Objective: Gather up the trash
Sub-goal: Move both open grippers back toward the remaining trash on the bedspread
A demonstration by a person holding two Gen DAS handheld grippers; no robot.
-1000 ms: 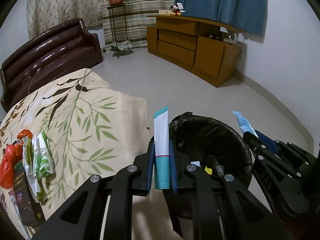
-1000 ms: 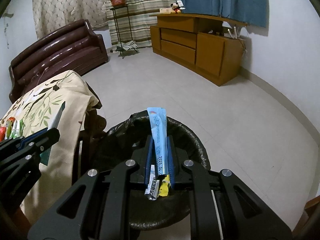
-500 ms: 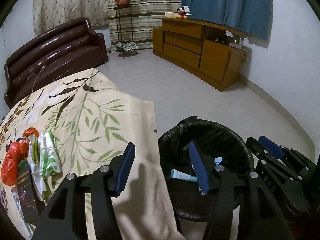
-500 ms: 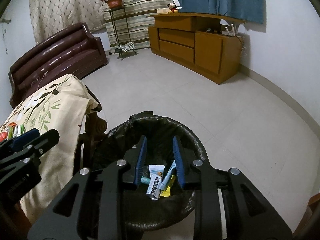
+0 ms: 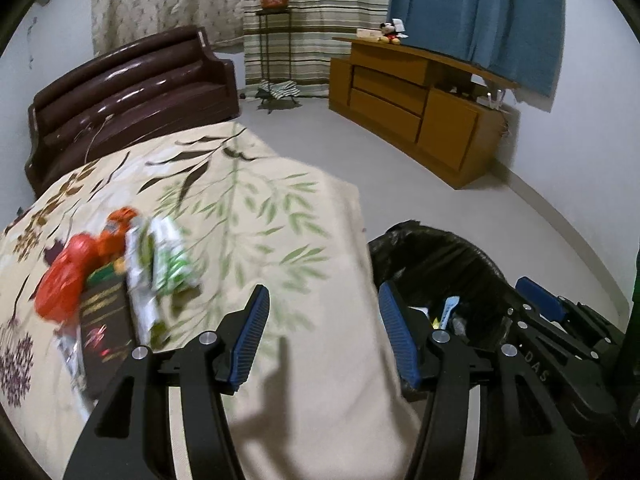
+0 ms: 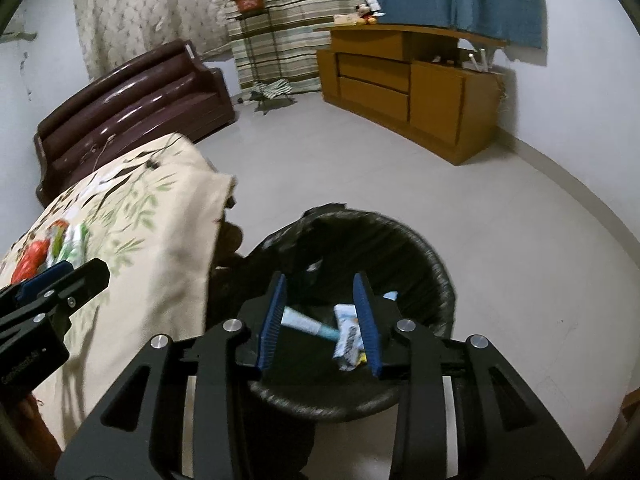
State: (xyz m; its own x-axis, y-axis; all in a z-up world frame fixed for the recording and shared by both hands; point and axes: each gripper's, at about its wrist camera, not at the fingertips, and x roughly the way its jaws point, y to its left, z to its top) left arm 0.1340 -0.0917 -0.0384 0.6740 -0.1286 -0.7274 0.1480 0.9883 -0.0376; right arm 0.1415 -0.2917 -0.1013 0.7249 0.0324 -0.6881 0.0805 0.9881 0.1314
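Observation:
A black-lined trash bin stands on the floor beside the table; it also shows in the left wrist view. Inside it lie a teal-and-white tube and a blue-white wrapper. My right gripper is open and empty above the bin. My left gripper is open and empty over the table's right edge. A pile of trash lies on the table to its left: red wrappers, green-white packets and a dark box.
The table carries a cream leaf-print cloth. A brown sofa stands behind it. A wooden cabinet lines the far right wall. A plant stand is by the curtains. Pale floor surrounds the bin.
Both grippers opened and dropped the tube and the wrapper into the bin. My left gripper has since swung left over the table toward the pile.

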